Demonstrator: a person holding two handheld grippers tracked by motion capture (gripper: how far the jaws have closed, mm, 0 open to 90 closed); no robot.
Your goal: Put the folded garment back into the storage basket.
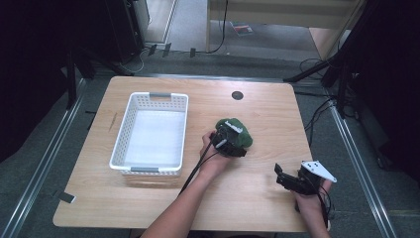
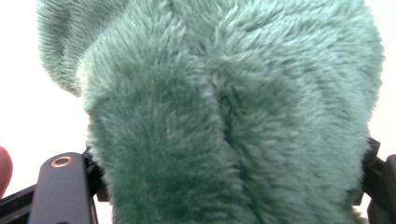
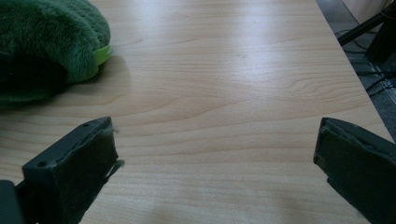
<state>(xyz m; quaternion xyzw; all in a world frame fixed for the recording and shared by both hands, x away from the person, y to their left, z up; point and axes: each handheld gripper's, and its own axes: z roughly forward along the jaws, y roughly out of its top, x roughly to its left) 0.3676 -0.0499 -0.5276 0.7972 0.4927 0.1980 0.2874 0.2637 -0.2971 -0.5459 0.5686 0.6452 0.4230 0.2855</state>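
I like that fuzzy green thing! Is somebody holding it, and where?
The left hand-held gripper has its jaws around the green plush toy's furry body, one each side. The right hand-held gripper is open, holding nothing.

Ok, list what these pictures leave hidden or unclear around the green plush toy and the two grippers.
- Green plush toy: in the high view the left gripper covers part of it, so its shape stays unknown; the left gripper view crops it to fur.
- Left gripper's grip: fur hides whether the pads press the toy.
- White basket: its near inner wall is hidden by its own rim.
- Right gripper: open over bare table.
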